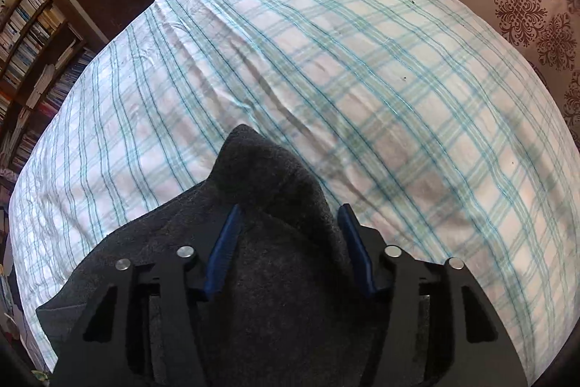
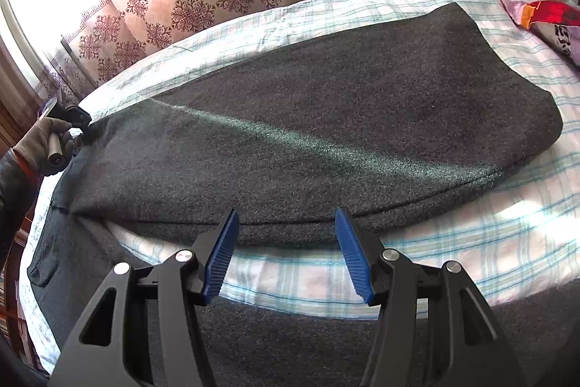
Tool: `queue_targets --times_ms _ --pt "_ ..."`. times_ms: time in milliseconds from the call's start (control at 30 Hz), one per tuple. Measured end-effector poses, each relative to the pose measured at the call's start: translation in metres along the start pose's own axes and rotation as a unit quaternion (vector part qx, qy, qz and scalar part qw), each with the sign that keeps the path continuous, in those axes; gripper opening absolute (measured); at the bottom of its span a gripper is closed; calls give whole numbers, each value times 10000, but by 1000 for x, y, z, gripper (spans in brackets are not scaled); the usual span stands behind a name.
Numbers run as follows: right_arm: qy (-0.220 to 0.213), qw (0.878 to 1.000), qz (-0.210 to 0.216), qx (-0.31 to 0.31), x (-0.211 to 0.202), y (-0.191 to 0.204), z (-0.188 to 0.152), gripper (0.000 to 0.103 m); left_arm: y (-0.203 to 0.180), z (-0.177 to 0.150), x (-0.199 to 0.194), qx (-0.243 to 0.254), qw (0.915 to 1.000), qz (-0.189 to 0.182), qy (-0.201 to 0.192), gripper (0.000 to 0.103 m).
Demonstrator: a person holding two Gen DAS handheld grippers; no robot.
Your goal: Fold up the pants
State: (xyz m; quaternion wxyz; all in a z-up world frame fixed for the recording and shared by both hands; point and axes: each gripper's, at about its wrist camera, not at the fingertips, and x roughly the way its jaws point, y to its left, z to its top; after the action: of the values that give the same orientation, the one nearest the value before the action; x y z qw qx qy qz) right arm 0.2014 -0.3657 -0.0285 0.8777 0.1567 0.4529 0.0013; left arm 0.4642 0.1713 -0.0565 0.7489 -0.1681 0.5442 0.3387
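- Dark grey wool-like pants (image 2: 326, 118); lying spread across the bed (image 2: 471, 242), which is covered in a white sheet with teal checks; one leg is stretching toward the bed's far right corner, its hem end resting near a colourful printed cushion (image 2: 543, 20); a second band of the same cloth is running along the bed's near edge, under the right tool.
- Left gripper (image 1: 290, 223); blue ribbed jaws standing well apart, straddling a raised peak of the pants (image 1: 268, 176) without pinching it; in the right wrist view this tool (image 2: 72, 115) is sitting at the left end of the garment, held by a gloved hand (image 2: 36, 147); whether the cloth is caught there cannot be told from that view.
- Right gripper (image 2: 286, 231); jaws wide apart, holding nothing; hovering just over the near edge of the leg, with a strip of bare sheet showing below the pads.
- Step in hand, by judgement; taking hold of the garment at two points before a fold; little of the folding is appearing done.
- Doing it well; each tool is needing to close on both layers at the edge, not on the top layer alone; the left one is needing to bite the peak low down, so that the thick cloth is not slipping out.
- Further care; lifting both ends level and together, keeping the leg taut, so the crease is landing straight; the sheet is lying loose and wrinkled, so pads dipping too deep are risking catching it along with the pants.
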Motion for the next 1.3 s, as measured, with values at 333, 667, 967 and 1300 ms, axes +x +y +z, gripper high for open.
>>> queue_targets --times_ms 333,667,967,1300 --pt "-488 9967 -206 616 -21 -33 40 56 64 -34 -26 -93 9894 -1450 -35 10" --pt "-674 9528 -78 2960 -4 -127 132 71 116 -65 -42 -143 9766 -2146 -41 8" --pt "-558 9420 -172 3304 39 -139 198 71 169 -102 -45 -77 9677 -2517 74 8" --pt "-211 9420 -784 3257 77 -130 193 71 205 -119 -61 56 9612 -2757 121 8"
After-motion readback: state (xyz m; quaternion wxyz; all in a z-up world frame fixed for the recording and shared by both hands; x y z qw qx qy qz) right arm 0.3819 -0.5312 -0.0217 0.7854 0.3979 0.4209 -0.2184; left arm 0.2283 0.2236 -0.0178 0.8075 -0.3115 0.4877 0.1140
